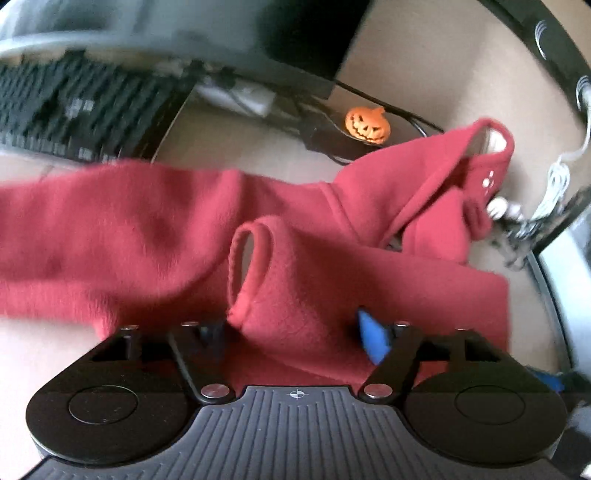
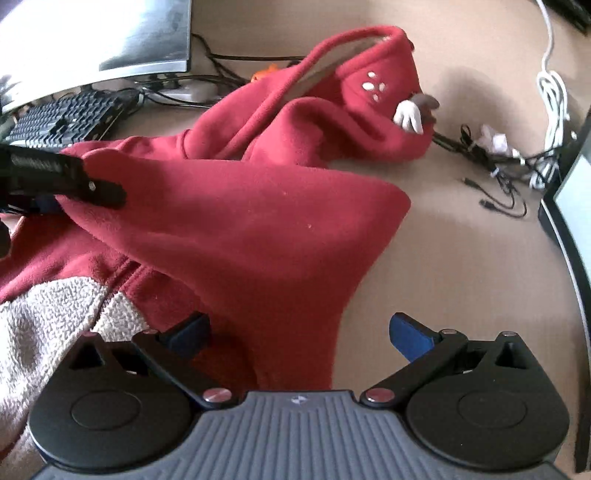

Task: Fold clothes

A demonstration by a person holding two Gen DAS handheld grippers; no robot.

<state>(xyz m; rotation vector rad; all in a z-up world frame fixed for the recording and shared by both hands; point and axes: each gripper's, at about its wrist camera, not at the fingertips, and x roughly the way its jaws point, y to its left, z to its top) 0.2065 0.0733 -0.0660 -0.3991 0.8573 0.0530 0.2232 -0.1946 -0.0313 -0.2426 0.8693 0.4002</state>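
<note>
A red fleece hooded garment (image 1: 147,229) lies spread and bunched on the tan desk (image 1: 424,55). A sleeve with its cuff (image 1: 255,236) open runs up between the fingers of my left gripper (image 1: 293,336); the cloth fills the gap and the blue pads (image 1: 373,339) press on it. In the right wrist view the garment (image 2: 258,221) rises in a fold from the left gripper (image 2: 92,188) at the left edge. My right gripper (image 2: 301,334) is open: red cloth hangs between its jaws, and the right pad (image 2: 410,336) stands clear of it. The hood (image 2: 369,85) bears a white paw print.
A black keyboard (image 2: 62,118) and a monitor (image 2: 103,33) stand at the back left. An orange pumpkin figure (image 1: 367,125) sits behind the garment. Tangled black cables (image 2: 491,166) and a white cable (image 2: 554,92) lie right, near a screen edge (image 2: 569,206). Cream lining (image 2: 48,314) shows lower left.
</note>
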